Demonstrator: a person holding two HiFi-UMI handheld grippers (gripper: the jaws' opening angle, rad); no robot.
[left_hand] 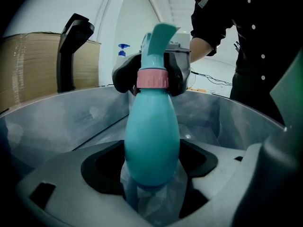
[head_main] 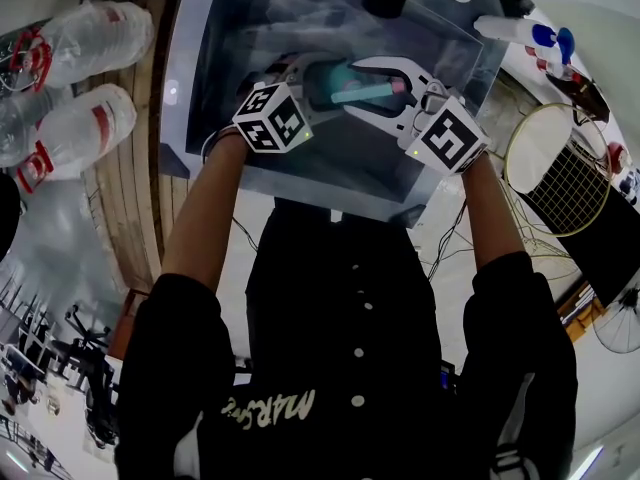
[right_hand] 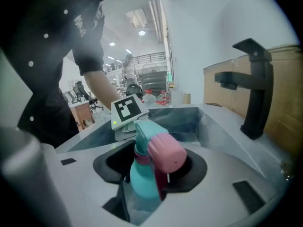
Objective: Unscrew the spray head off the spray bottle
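A teal spray bottle (head_main: pixel 352 92) is held over the steel sink (head_main: pixel 240 38), between both grippers. My left gripper (head_main: pixel 312 88) is shut on the bottle's rounded body (left_hand: pixel 151 136); in the left gripper view the base sits deep between its jaws. My right gripper (head_main: pixel 388 90) comes from the opposite side. Its dark pads (left_hand: pixel 124 77) press on both sides of the pink collar (left_hand: pixel 152 79) under the teal trigger (left_hand: pixel 162 36). The right gripper view shows the spray head's pink nozzle (right_hand: pixel 166 152) and the bottle neck (right_hand: pixel 142 174) between that gripper's jaws.
A black faucet (right_hand: pixel 253 91) stands at the sink's back rim. Large clear plastic bottles (head_main: pixel 85 43) lie on the wooden counter to the left. Another spray bottle (head_main: pixel 525 34) and a round wire grille (head_main: pixel 558 168) are on the right. A cardboard box (left_hand: pixel 33 65) sits behind the sink.
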